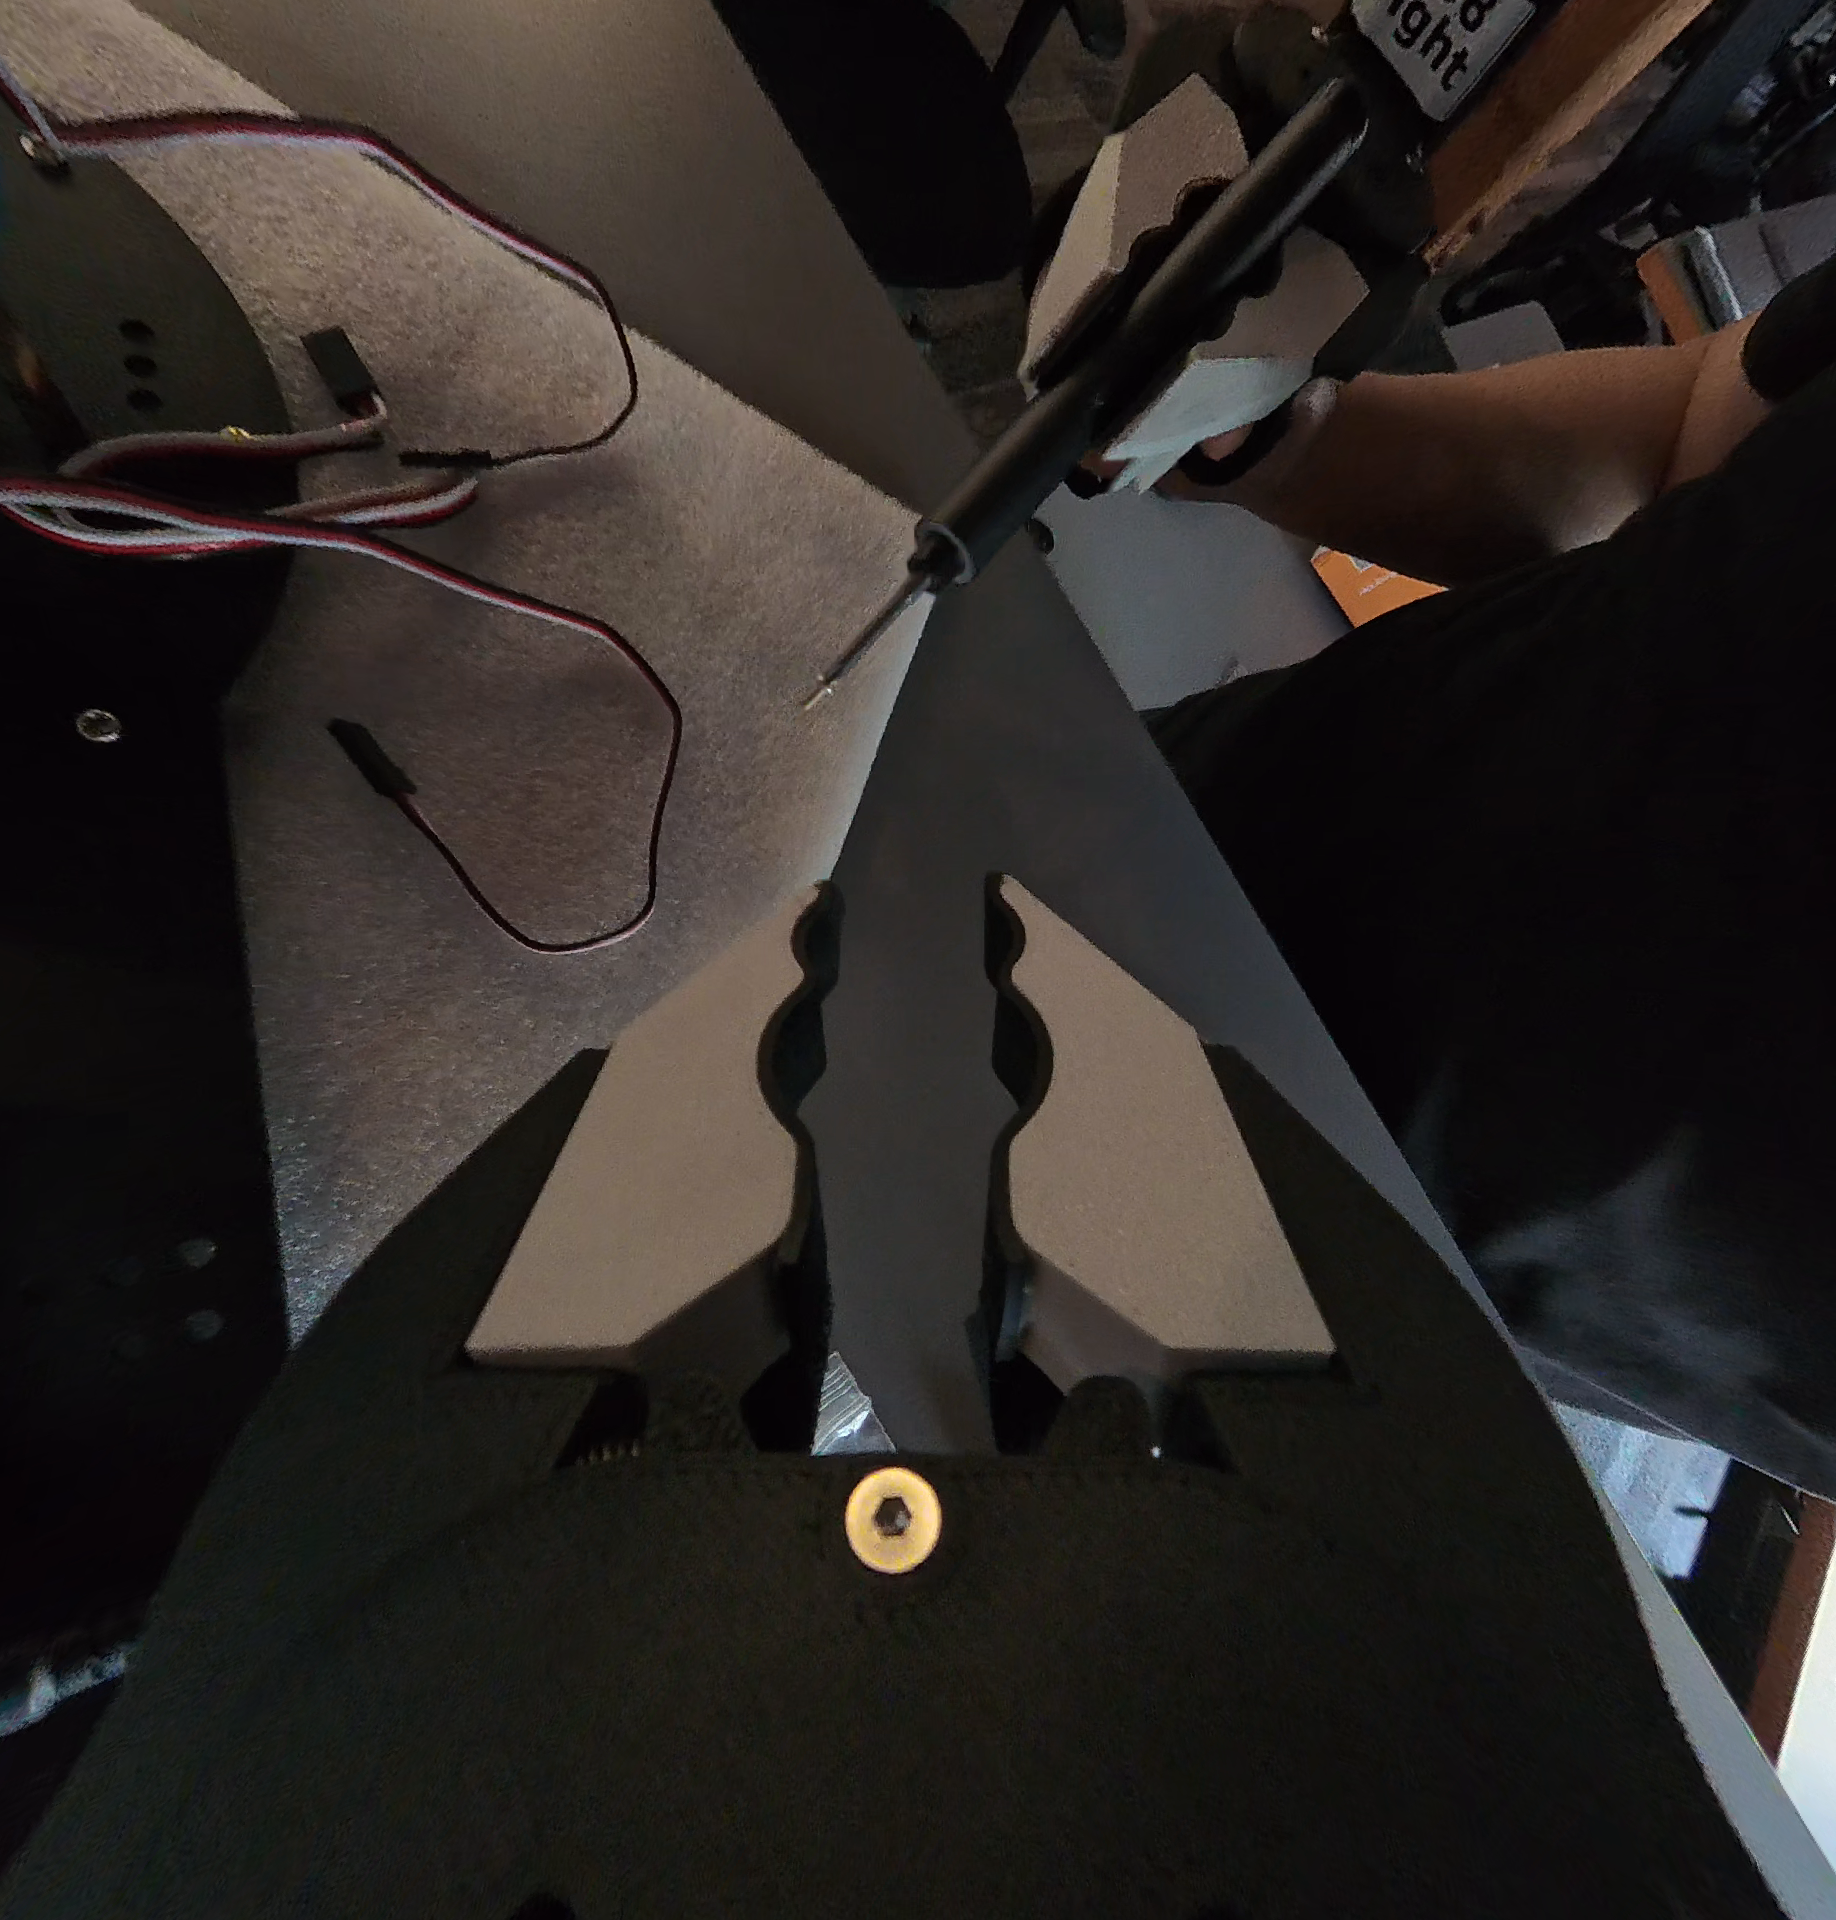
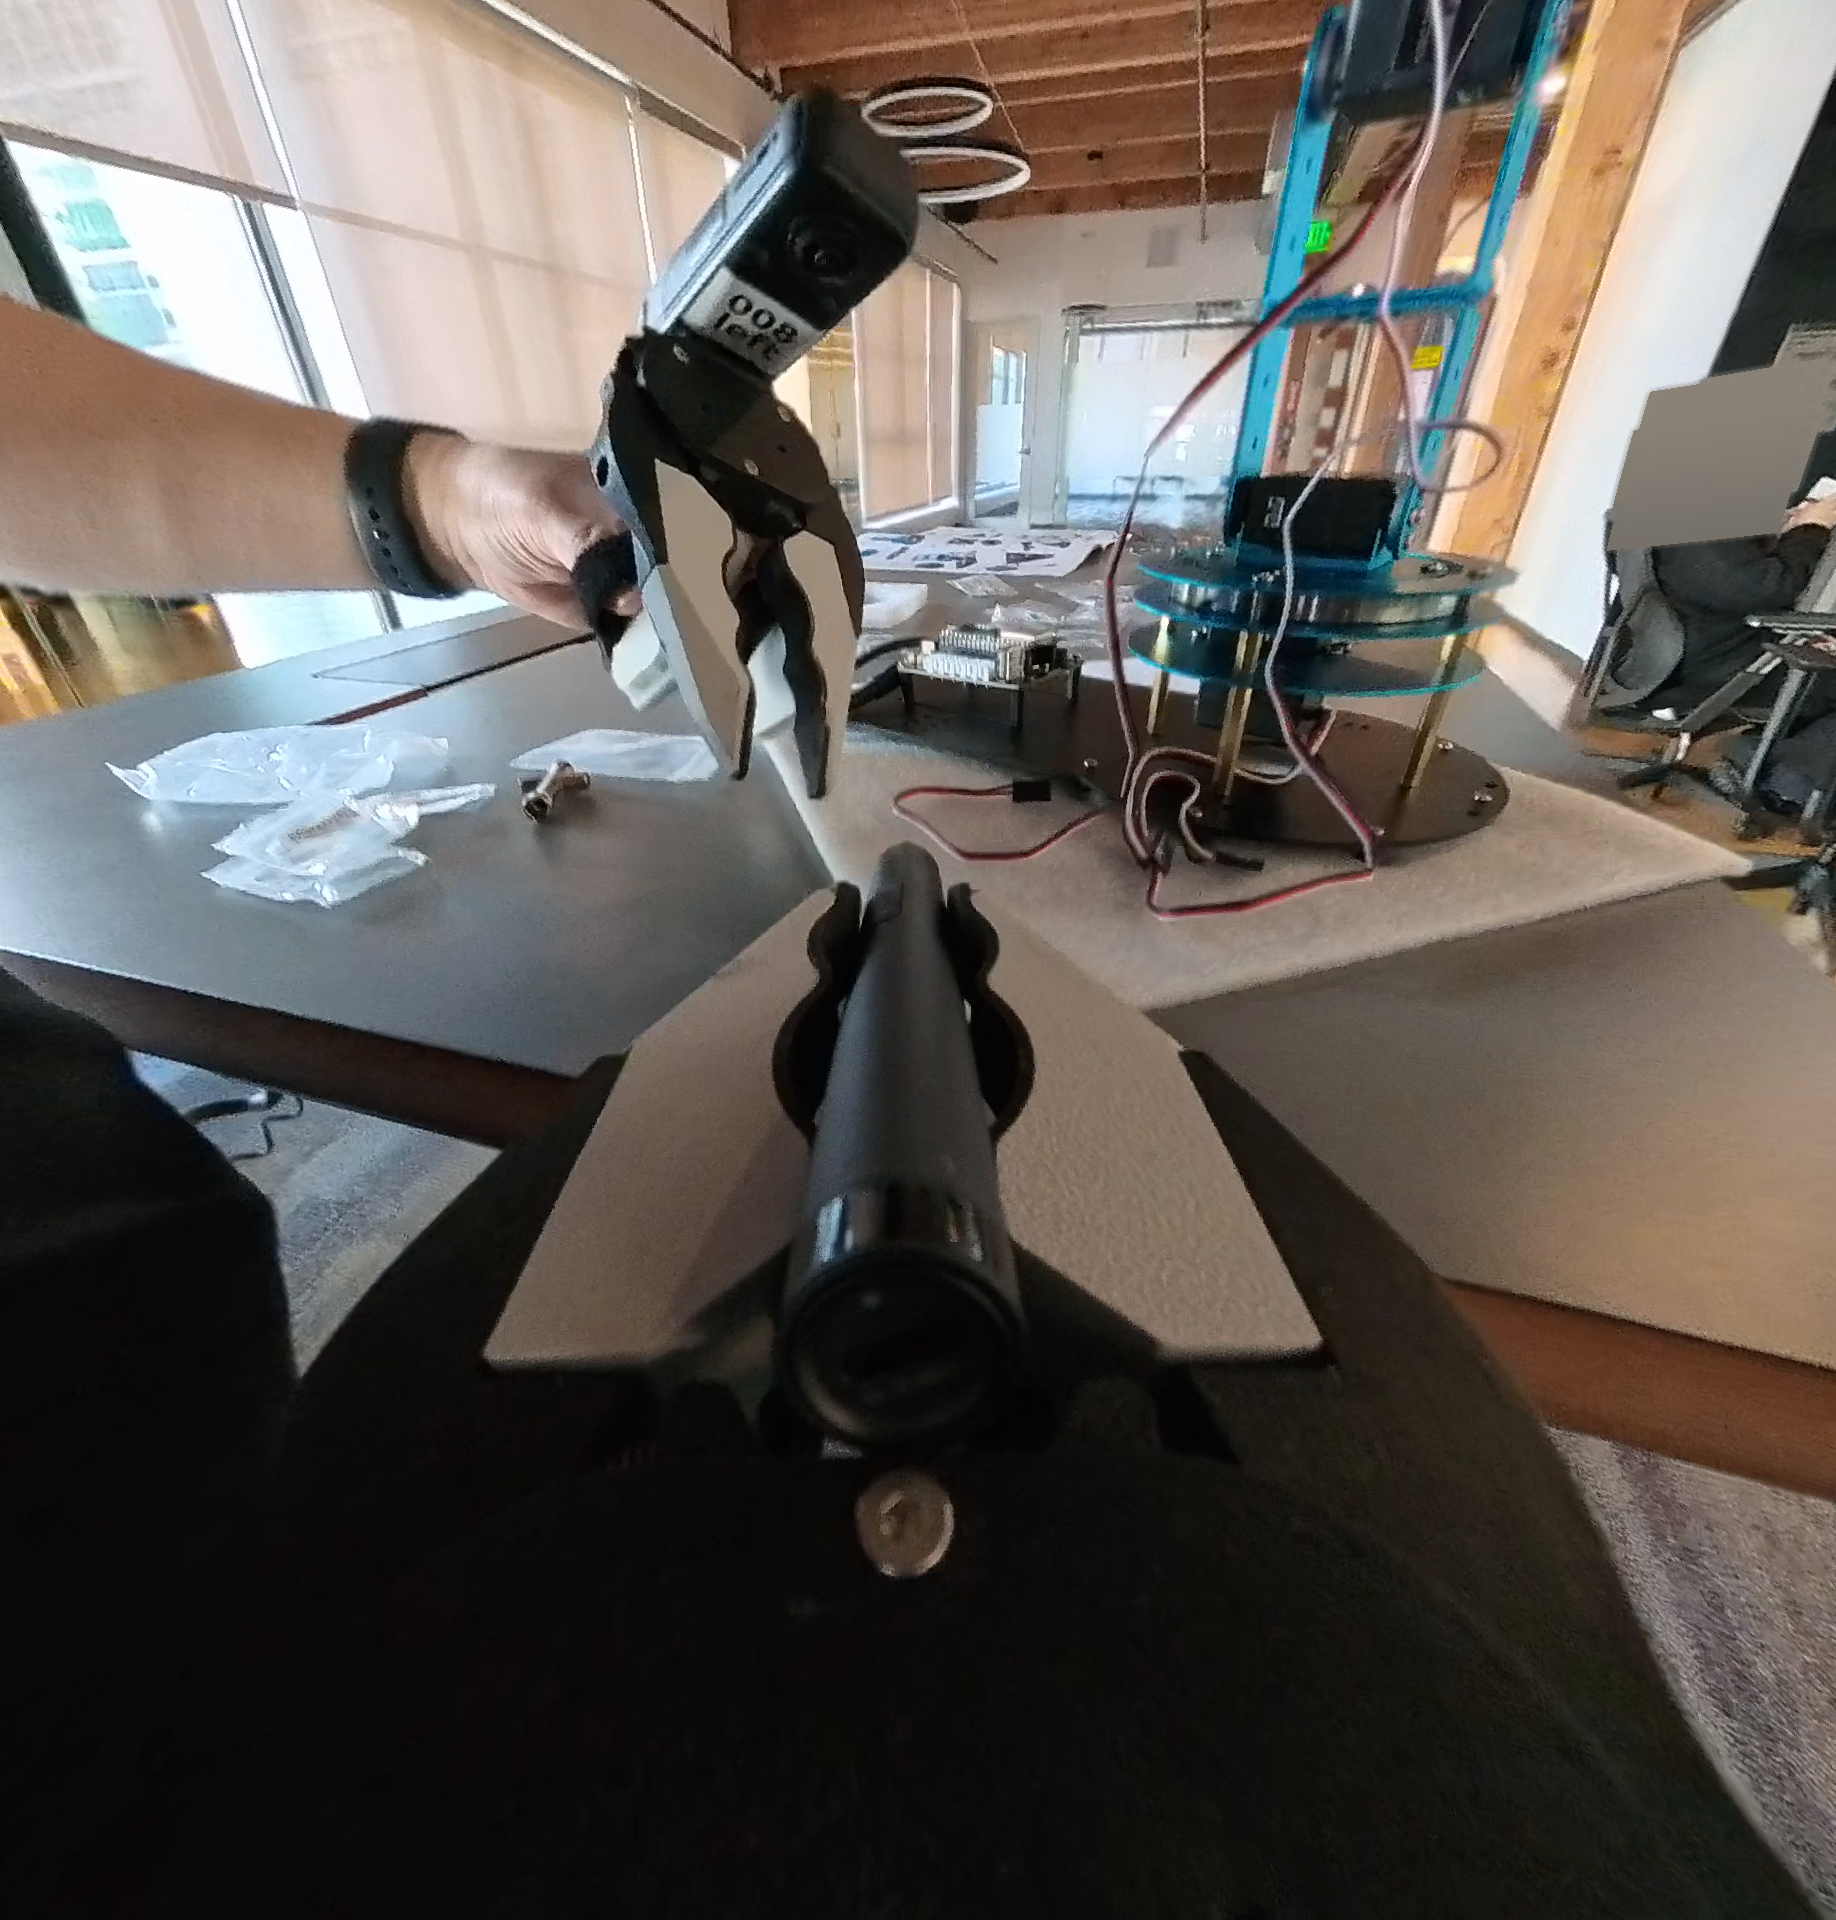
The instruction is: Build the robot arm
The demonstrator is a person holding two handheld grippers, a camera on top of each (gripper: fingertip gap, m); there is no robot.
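Observation:
My right gripper (image 2: 903, 894) is shut on a black screwdriver (image 2: 898, 1122) that lies along its fingers, handle end toward the camera. In the left wrist view the same screwdriver (image 1: 1101, 343) points its thin tip down over the grey foam mat (image 1: 540, 623). My left gripper (image 1: 912, 894) is open and empty, held above the mat's corner and the dark table (image 1: 997, 748). It also shows in the right wrist view (image 2: 779, 774), hanging fingers-down just ahead of the screwdriver. Loose red-white-black servo wires (image 1: 623, 727) with black plugs lie on the mat.
A robot-arm kit with a blue frame (image 2: 1350, 270), clear blue discs and a black base plate (image 2: 1309, 769) stands on the mat. A circuit board (image 2: 987, 660) sits behind. Small plastic bags (image 2: 301, 800) and a metal standoff (image 2: 550, 790) lie on the table at left. A person sits far right. About 11 cm separates my left fingertips from my right.

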